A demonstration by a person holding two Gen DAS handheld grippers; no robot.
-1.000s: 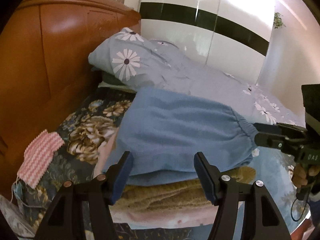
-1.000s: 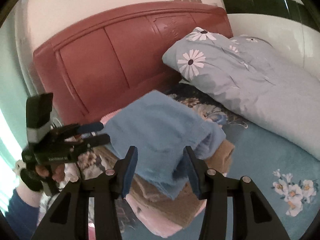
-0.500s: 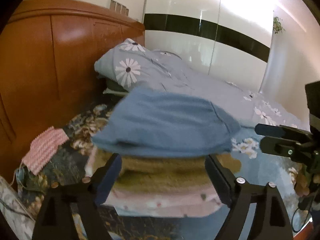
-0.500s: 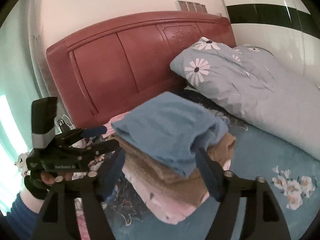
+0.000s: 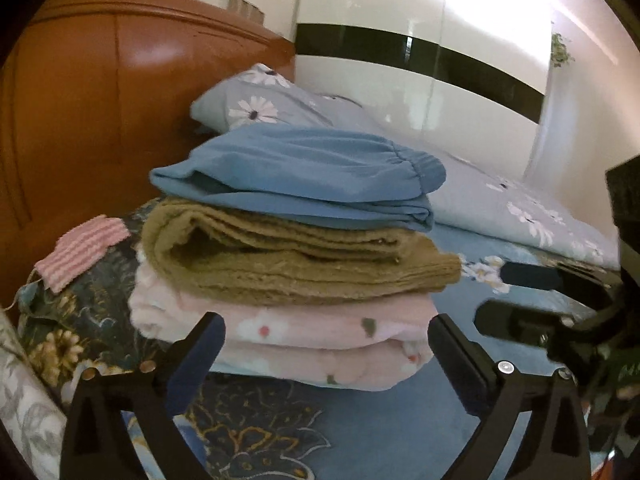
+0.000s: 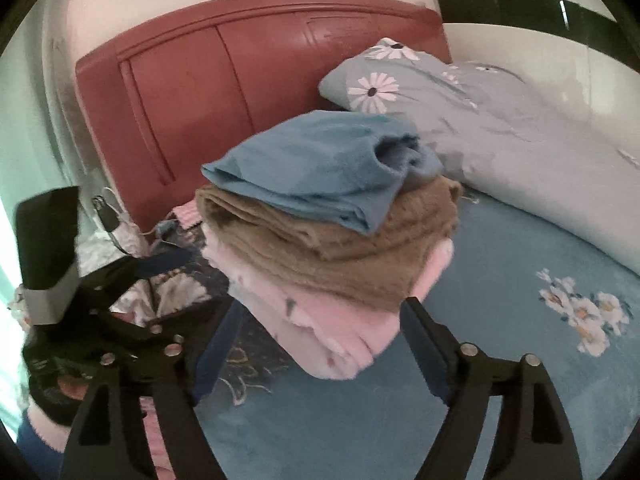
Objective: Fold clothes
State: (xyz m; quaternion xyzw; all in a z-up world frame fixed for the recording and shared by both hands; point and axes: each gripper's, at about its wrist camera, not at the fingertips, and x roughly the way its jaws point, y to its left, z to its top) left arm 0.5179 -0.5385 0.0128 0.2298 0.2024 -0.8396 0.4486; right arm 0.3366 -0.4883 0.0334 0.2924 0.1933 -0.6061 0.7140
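Bed (image 6: 500, 360) with blue floral cover fills both views, a wooden headboard (image 6: 240, 80) behind it and a grey daisy-print pillow (image 6: 460, 112) beside that. Near the headboard sits a stack of folded clothes: a pink floral garment (image 5: 320, 340) at the bottom, a brown one (image 5: 300, 264) on it, a blue one (image 5: 304, 172) on top. The left gripper (image 5: 326, 334) and right gripper (image 6: 320, 320) hang just before the stack, jaws spread wide, gripping nothing. A small pink striped cloth (image 5: 80, 252) lies left of the stack.

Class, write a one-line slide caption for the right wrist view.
Open right hand-held gripper faces a stack: folded blue garment on brown fleece on pink floral blanket.
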